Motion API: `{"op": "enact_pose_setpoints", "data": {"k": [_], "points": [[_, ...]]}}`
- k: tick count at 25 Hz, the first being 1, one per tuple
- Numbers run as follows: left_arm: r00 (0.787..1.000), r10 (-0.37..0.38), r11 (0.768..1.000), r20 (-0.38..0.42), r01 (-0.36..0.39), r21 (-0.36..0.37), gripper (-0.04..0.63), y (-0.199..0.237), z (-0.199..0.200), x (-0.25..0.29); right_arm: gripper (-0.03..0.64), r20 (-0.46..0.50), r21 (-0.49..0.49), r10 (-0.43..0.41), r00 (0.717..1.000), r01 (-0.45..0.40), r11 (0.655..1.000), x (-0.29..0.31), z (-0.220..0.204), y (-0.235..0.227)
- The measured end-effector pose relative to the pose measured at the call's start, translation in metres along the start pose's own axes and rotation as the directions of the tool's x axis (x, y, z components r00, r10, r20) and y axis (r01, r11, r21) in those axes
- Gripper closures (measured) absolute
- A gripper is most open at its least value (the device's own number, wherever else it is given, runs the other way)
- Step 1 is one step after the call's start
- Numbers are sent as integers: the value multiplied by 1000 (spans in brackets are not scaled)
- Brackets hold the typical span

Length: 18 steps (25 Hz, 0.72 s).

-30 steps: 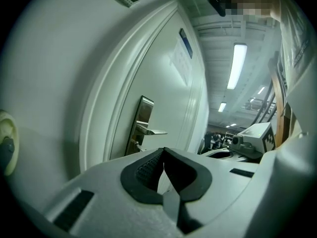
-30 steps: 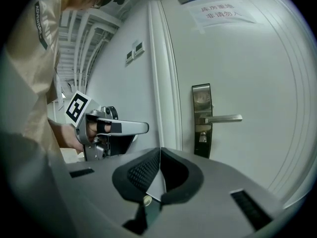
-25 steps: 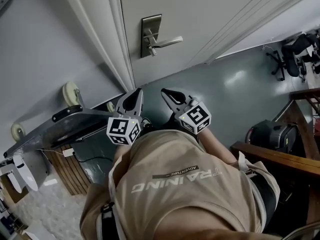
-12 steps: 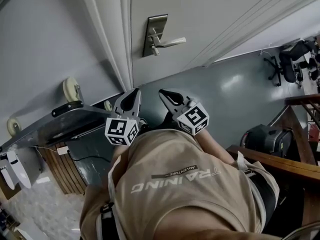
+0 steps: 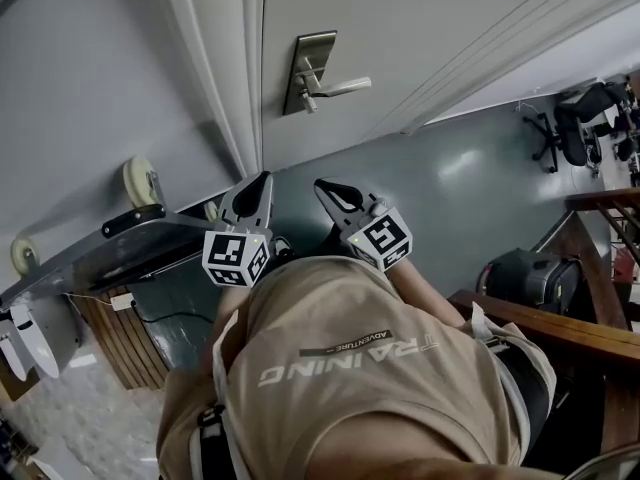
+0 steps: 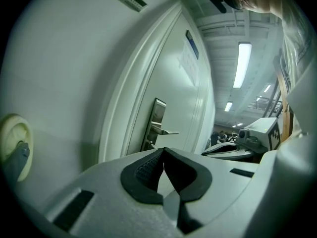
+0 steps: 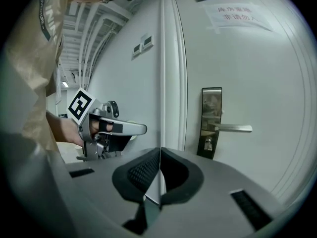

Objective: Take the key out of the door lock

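Key (image 7: 208,144) stays in the lock plate (image 5: 308,68). Left gripper (image 5: 262,180) and right gripper (image 5: 322,185), jaws together and empty, have barely shifted, well apart from the plate.

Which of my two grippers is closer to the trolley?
The left gripper, beside the grey trolley; the right gripper is farther right, in front of the door.
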<state>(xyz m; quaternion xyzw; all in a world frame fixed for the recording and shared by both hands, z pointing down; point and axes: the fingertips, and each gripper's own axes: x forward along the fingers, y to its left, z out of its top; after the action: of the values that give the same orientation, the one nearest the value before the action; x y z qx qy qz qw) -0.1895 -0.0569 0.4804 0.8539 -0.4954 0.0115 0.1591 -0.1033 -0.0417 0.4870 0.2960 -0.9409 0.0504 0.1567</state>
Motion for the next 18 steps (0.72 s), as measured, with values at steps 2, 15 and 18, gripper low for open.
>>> {"op": "enact_pose_setpoints", "data": {"k": [2,15,18], "points": [[1000,12,1000,-1,-12,-14,589,5,-1,-2,601,4,0,17,1000,-17,1000,7,4,2],[999,33,998,16,-32,-58,589,15,0,-1,601,25,5,18,1000,-18,1000,15,15,-7],[999,34,997,16,-32,-72,589,14,0,-2,601,8,14,21,1000,-21,1000,14,11,-9]]}}
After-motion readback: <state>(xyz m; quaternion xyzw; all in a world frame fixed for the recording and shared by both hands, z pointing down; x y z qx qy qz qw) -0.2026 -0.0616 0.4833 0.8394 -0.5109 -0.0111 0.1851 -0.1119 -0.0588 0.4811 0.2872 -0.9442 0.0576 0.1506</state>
